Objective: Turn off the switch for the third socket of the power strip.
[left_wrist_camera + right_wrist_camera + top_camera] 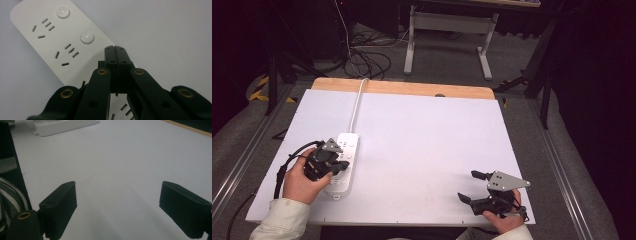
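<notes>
The left gripper (115,48) hovers over the white power strip (344,161) near the table's (427,145) left edge — jaws pressed together, seemingly not quite touching it. The right gripper (472,186) rests by the front-right corner — jaws apart.

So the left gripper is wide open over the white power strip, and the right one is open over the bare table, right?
Not quite. The left gripper is shut, its jaws pressed together over the white power strip, as the left gripper view shows. The right gripper is indeed open over the bare table.
</notes>
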The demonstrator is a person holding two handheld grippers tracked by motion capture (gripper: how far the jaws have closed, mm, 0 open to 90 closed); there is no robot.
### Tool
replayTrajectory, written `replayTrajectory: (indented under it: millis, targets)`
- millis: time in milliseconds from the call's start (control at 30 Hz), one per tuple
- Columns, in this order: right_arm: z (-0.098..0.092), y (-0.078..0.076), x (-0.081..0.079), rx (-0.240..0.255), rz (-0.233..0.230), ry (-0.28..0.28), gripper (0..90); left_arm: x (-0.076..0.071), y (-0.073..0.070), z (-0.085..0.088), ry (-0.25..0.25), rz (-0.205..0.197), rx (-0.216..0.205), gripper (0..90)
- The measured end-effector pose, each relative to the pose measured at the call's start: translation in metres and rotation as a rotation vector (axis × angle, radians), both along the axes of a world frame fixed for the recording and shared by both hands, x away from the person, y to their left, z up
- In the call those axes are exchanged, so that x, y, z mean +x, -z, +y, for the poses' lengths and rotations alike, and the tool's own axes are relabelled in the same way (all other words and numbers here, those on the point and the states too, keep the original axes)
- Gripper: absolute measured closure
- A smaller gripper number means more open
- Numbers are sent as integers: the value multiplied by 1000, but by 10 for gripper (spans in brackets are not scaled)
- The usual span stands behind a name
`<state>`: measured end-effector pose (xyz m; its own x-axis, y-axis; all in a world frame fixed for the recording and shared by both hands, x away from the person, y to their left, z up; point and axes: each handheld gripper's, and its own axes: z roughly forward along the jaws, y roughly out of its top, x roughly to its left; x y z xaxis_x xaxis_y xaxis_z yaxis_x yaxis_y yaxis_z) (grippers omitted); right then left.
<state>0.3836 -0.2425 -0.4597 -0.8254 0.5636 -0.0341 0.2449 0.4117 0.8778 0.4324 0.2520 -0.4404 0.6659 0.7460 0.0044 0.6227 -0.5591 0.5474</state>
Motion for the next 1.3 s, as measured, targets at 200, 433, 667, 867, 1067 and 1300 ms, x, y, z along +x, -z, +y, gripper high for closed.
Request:
replayTrajectory:
  millis: [200,433,667,867,1067,1300]
  targets:
    - [0,0,0,0,-1,0,147,0,2,0,-7,2,-11,900]
    - [1,0,0,-4,2,-3,148,0,4,-1,-17,-5,-11,900]
    - [0,0,0,-4,2,-5,148,-2,6,-1,-23,-21,-23,900]
    - [1,0,-1,-3,2,-7,148,-3,8,-1,-28,-34,-31,900]
    - [1,0,-1,-5,3,-8,148,-4,9,0,-31,-37,-42,900]
    - [1,0,-1,-4,3,-8,148,-5,9,0,-30,-50,-28,900]
